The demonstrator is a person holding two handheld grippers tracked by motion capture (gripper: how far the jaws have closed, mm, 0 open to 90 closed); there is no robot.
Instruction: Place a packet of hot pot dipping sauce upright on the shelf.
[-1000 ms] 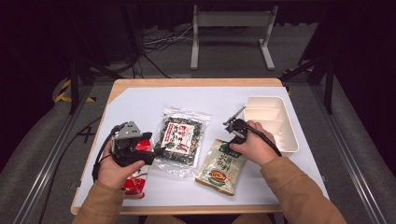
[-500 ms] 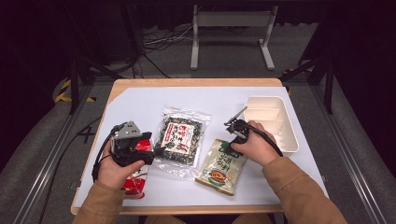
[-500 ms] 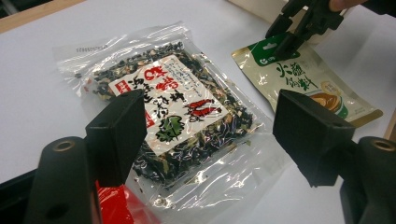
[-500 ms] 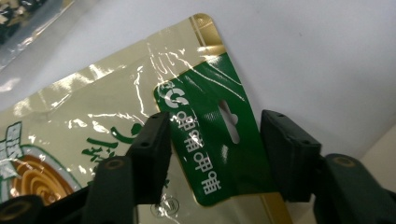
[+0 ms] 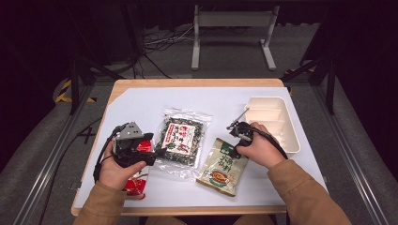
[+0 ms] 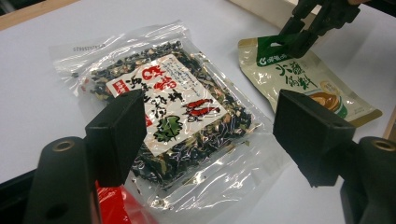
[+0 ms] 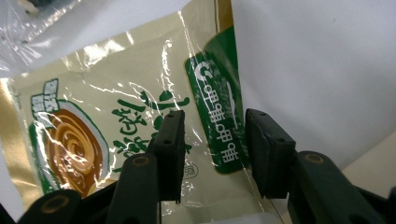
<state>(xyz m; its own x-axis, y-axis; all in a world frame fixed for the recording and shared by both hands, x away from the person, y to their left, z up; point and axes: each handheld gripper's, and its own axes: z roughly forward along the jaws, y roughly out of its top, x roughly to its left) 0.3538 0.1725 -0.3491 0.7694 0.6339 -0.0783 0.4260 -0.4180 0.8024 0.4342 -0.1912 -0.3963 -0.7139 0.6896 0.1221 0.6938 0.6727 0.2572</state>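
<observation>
White table (image 5: 141, 101) up top: right gripper (image 5: 236, 133) sits over the green-gold pouch (image 5: 220, 164), near the tray (image 5: 291, 140). Left gripper (image 6: 205, 135) hangs released over the seaweed bag (image 6: 173, 112). Right gripper view: jaws have just been closing, straddling the pouch's top edge, not pinching yet. Next: squeeze, lift.

The high view looks forward and down on the whole surface (image 5: 141, 101) from the near side. The left gripper view sits low and faces right across it; the right gripper view hangs close above. All share the beige pouch (image 5: 221, 166) (image 6: 299, 84) (image 7: 140, 135).
</observation>
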